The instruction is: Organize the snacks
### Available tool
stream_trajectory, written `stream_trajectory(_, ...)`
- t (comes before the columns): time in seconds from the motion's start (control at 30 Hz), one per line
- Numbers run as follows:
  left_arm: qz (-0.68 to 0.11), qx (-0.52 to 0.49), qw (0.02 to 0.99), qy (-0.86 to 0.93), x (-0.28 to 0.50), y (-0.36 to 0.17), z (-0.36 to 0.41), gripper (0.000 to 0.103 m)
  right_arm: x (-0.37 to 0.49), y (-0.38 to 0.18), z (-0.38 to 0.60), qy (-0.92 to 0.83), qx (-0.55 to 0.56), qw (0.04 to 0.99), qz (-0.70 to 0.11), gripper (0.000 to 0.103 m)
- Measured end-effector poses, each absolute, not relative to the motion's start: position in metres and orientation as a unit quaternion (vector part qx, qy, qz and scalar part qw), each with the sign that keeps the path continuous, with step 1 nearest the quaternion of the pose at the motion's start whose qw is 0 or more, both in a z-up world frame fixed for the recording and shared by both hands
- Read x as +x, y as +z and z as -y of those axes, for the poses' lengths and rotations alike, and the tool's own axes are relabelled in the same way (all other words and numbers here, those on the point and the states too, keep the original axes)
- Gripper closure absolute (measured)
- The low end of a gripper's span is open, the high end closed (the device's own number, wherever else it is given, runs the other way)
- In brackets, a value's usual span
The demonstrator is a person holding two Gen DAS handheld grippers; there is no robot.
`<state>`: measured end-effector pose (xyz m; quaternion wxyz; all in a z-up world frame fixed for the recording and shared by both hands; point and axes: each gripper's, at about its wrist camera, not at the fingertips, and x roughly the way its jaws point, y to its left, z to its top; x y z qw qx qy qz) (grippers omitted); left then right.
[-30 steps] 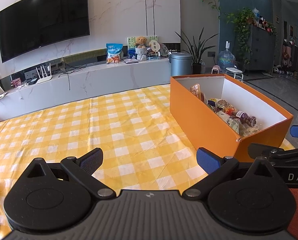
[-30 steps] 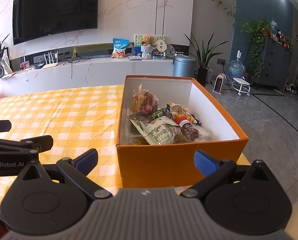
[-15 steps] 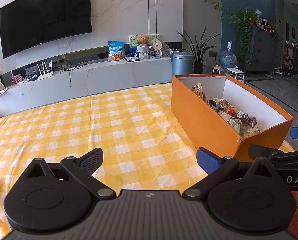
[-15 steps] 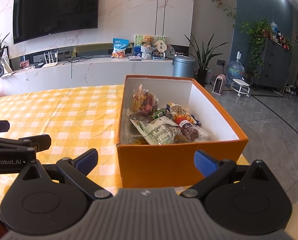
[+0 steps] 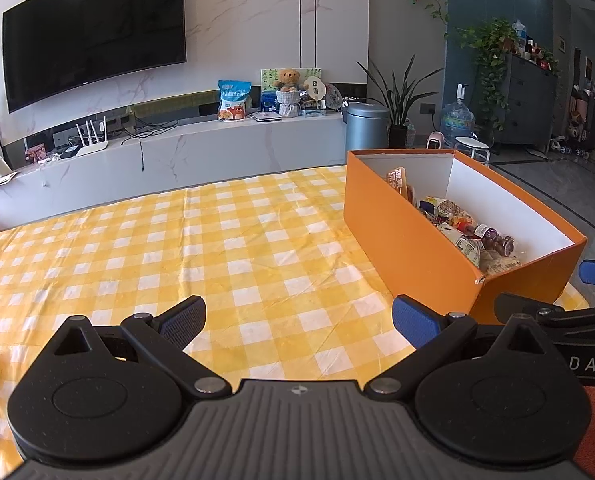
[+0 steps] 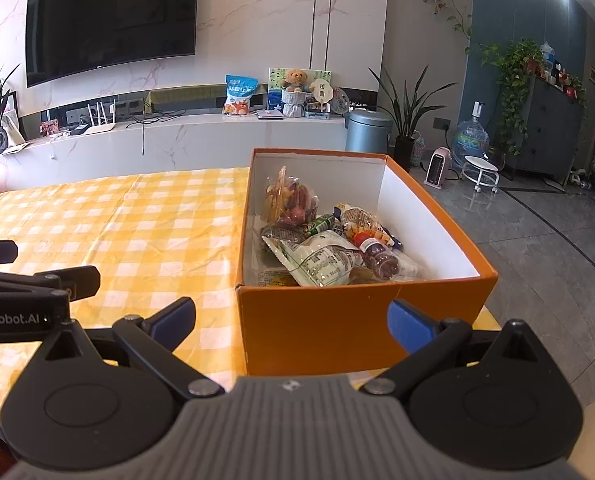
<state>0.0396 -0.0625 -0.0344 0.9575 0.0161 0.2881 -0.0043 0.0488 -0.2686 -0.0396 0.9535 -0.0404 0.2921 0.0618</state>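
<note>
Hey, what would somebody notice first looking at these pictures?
Probably the orange box at the right end of the yellow checked tablecloth, with packaged snacks piled inside. Behind the table, a large dark TV fills the marble wall.

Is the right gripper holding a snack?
No, the right gripper is open and empty in front of the orange box, and the snacks lie inside it.
</note>
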Motion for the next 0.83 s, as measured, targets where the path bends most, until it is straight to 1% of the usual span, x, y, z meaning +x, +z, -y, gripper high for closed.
stream_trajectory(0.83,-0.288,0.013,0.958,-0.002,0.0362,-0.0333,0.0637,0.000,0.0475,-0.0419,0.2670,0.061,-0.041,0.953,-0.294,0.003)
